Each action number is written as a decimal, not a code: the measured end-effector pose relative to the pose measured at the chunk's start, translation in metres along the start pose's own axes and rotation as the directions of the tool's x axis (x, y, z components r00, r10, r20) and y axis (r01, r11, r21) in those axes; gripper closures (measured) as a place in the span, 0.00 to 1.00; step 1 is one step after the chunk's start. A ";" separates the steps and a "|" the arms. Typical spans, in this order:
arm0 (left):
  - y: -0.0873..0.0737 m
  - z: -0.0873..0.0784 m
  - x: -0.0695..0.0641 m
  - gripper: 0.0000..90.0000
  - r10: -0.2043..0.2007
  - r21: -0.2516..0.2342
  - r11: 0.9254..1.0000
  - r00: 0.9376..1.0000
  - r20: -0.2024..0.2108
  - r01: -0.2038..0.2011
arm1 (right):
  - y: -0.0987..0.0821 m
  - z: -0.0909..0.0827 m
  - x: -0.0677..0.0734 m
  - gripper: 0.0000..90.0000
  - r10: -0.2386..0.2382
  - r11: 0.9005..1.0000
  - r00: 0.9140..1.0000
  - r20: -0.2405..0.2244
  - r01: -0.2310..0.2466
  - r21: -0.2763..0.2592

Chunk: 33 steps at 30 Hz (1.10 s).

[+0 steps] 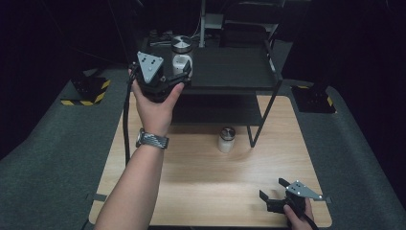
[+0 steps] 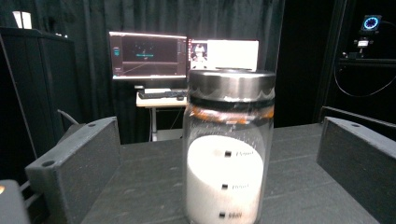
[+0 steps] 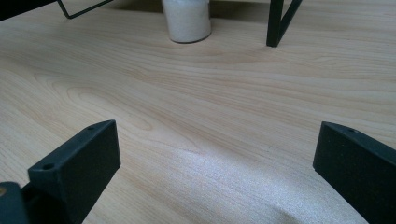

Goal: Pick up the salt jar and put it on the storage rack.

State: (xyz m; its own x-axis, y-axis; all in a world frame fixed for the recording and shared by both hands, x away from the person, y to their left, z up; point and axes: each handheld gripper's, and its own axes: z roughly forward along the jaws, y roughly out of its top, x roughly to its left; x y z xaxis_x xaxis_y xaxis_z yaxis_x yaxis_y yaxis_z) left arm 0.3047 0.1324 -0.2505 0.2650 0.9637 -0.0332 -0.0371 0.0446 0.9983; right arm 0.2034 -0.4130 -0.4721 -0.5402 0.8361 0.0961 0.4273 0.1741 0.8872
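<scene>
Nearest to me, my right gripper (image 1: 276,192) rested at the near right corner of the worktop (image 1: 201,177), close to its front and right edges, its fingers (image 3: 77,163) spread wide with bare wood between them. From there a broad stretch of open worktop ran out to a small jar (image 1: 226,139) of white powder, which stood just beside the front leg of a black shelf rack (image 1: 230,72). That leg and the low shelf behind it closed off the far side. Farther out, on the left, my left gripper (image 1: 181,72) was up at the rack's top shelf, near its front left edge. A larger metal-lidded jar (image 2: 227,149), about half full of white powder, stood upright on the shelf between its fingers (image 2: 77,163). They were wide apart, clear of the glass on both sides.
</scene>
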 end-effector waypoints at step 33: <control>-0.083 -0.098 0.021 0.00 0.014 0.001 1.000 0.997 0.080 -0.015 | 0.001 0.001 0.002 0.00 -0.011 1.000 1.000 0.004 0.011 0.005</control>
State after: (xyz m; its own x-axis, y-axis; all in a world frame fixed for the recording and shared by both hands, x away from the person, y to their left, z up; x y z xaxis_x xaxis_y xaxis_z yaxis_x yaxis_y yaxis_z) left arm 0.2192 0.1746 -0.3389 0.3404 0.9402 -0.0150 -0.0395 0.0302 0.9988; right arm 0.2033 -0.4109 -0.4714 -0.5421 0.8361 0.0842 0.4246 0.1861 0.8861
